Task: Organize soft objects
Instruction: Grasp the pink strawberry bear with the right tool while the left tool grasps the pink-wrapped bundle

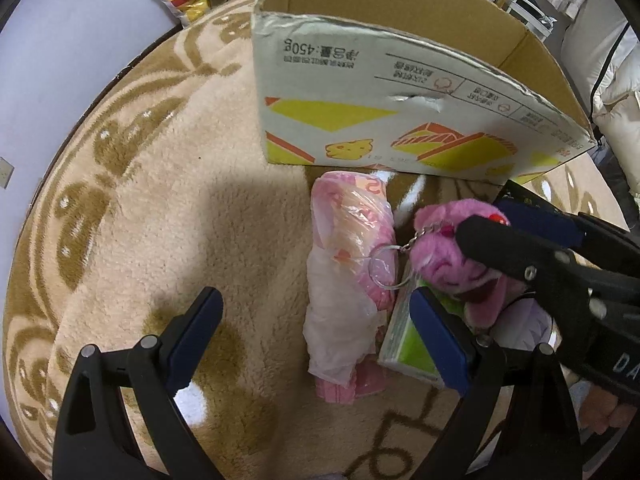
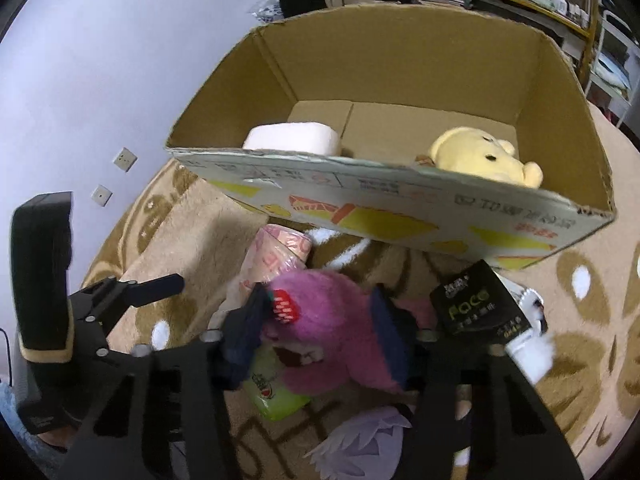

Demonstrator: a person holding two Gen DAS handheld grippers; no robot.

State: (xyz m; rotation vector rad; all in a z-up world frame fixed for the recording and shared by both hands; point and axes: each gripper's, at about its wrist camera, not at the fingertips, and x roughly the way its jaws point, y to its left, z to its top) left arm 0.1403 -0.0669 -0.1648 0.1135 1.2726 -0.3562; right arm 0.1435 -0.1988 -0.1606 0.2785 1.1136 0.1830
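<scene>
My right gripper (image 2: 320, 320) is shut on a pink plush keychain toy (image 2: 332, 332), lifted a little above the carpet in front of the cardboard box (image 2: 400, 216). The toy (image 1: 444, 256) and the right gripper (image 1: 492, 232) also show in the left wrist view, with the key ring hanging left. My left gripper (image 1: 316, 328) is open and empty above a pink pack wrapped in plastic (image 1: 352, 264). In the box lie a yellow plush bear (image 2: 480, 156) and a white tissue roll pack (image 2: 292, 138).
A green tissue pack (image 1: 408, 344) lies under the toy on the beige patterned carpet (image 1: 160, 200). A black tissue pack (image 2: 476, 300), a white fluffy item (image 2: 536, 356) and a pale purple plush (image 2: 360, 440) lie nearby. Shelves stand behind the box.
</scene>
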